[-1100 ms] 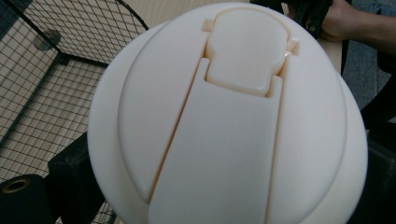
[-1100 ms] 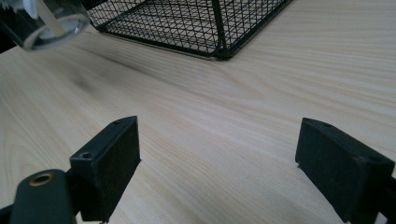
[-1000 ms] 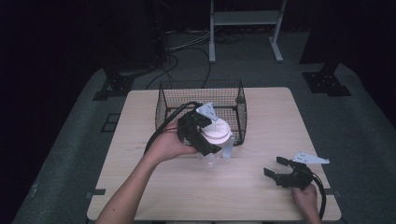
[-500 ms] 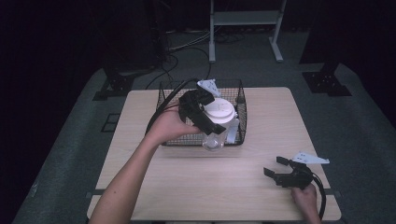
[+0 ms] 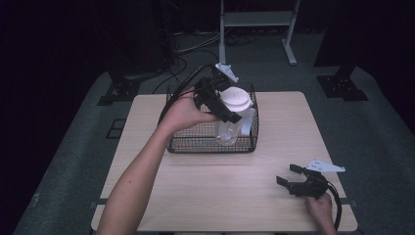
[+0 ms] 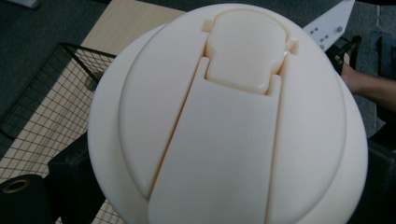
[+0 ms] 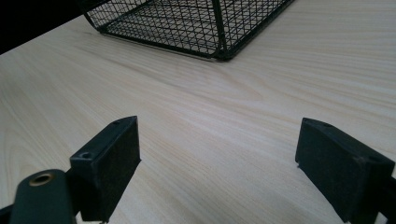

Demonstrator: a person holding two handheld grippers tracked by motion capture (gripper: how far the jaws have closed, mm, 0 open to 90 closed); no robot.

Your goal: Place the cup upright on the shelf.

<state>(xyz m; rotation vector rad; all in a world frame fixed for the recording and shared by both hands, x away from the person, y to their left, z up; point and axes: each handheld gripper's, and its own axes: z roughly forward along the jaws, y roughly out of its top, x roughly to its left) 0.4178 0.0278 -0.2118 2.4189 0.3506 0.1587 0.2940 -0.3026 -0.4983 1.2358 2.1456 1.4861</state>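
The cup [image 5: 231,120], clear with a white lid [image 6: 233,121], hangs upright over the basket [image 5: 195,145], its lower part inside the wires. Your left tongs [image 5: 224,105] are clamped on it just under the lid. Your right tongs [image 5: 289,175] rest on the counter [image 5: 220,191], well apart from the basket, jaws wide apart and holding nothing.

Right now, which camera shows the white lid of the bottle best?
The left gripper view: the white lid sits close up, its flip cap and hinge plain. The high view shows it small, above the wire basket. The right gripper view shows just the basket's corner.
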